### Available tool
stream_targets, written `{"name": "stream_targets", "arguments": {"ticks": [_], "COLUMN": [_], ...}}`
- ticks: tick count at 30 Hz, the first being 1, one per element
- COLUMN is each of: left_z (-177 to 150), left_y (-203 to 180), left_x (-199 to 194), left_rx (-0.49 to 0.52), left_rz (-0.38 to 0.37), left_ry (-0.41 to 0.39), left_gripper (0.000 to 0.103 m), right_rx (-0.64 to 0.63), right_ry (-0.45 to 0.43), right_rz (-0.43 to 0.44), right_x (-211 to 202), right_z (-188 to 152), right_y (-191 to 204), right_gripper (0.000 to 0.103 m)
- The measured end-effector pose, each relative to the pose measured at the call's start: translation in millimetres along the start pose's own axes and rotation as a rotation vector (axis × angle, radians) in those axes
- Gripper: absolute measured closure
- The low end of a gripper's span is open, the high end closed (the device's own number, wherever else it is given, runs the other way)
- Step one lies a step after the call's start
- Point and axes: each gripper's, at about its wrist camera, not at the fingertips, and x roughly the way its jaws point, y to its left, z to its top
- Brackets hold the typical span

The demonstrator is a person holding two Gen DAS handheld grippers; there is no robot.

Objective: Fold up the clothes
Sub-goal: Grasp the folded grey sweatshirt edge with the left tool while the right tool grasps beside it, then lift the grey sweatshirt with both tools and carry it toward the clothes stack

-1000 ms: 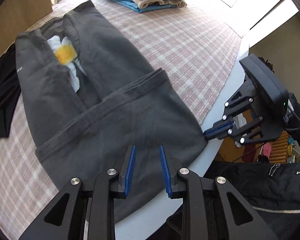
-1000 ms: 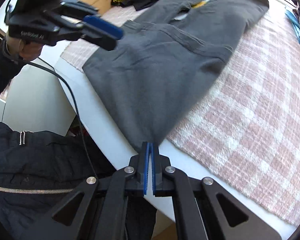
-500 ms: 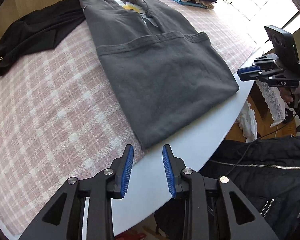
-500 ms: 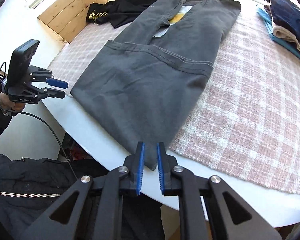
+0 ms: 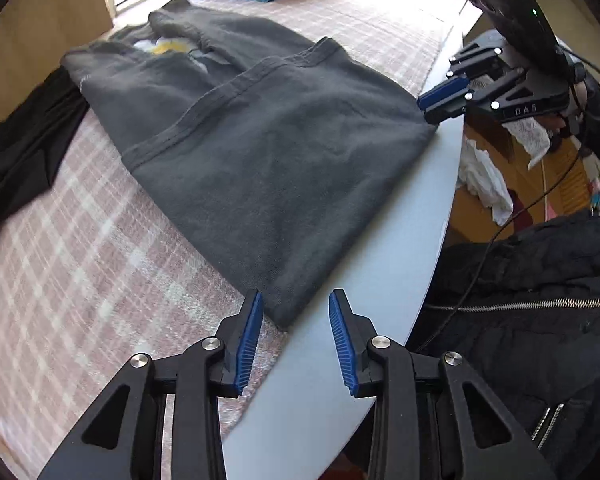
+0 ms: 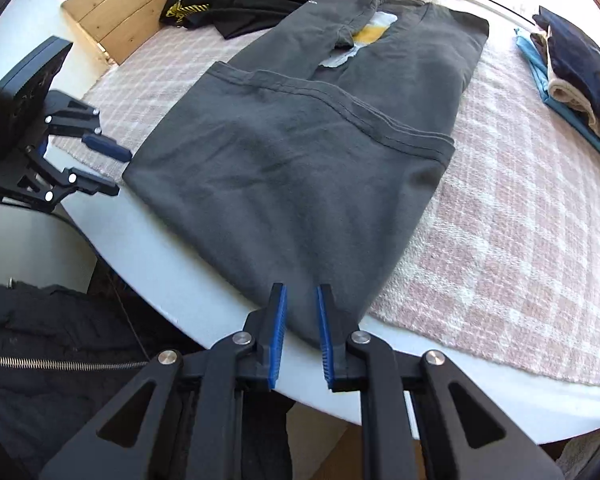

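We have both tongs, left (image 5: pixel 296 336) and right (image 6: pixel 302 336), parted and gripping nothing, having just been opening. The grey shirt (image 6: pixel 300 168) lies half-folded on the bench (image 6: pixel 172 276) ahead of them, its near corners at their tips. Further folds remain; a folded stack (image 6: pixel 572 80) sits far right of the right tongs.

A white round table (image 6: pixel 168 276) is carrying a pink checked cloth (image 6: pixel 512 216) that is covering most of its top and leaving the near rim bare. Wooden panels (image 6: pixel 112 4) are standing behind the table's far edge. Below the rim in the left wrist view, white lace fabric (image 5: pixel 528 136) is hanging beside a crumpled white cloth (image 5: pixel 484 176). A black jacket (image 5: pixel 540 320) with a silver zip is showing close by.
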Motion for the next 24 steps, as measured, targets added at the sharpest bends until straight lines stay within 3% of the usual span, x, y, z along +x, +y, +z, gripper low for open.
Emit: {"name": "stream_targets", "arguments": {"ticks": [1,3,11,19,20,21,22,24], "left_z": [1,5,30,38,37,37,37,37], "left_y": [-4,-5,-16,-5,-1,3,8,20], "left_x": [-5,-5,49,58,58,58,57,57], "left_rx": [0.044,0.101,0.239,0.238,0.232,0.225,0.218,0.175], "left_rz": [-0.003,-0.021,-0.014,-0.053,-0.055,-0.056,-0.057,-0.085], "left_ry": [0.005,0.017,0.09,0.076,0.069,0.062,0.056,0.05], "left_gripper": [0.069,0.065,0.066,0.063,0.066,0.066,0.076,0.084], "right_rx": [-0.031,-0.09,-0.185,-0.219,-0.218,-0.223,-0.217,-0.178], "right_ry": [0.001,0.008,0.072,0.06,0.06,0.06,0.062,0.072], "right_rz": [-0.002,-0.011,-0.088,-0.094,-0.098,-0.116,-0.121,-0.09], "right_x": [-3,-4,23,30,30,30,31,31], "right_z": [-3,-7,-9,-6,-5,-4,-3,2], "right_y": [5,12,13,9,7,5,2,-6], "right_gripper": [0.071,0.064,0.064,0.065,0.068,0.08,0.086,0.089]}}
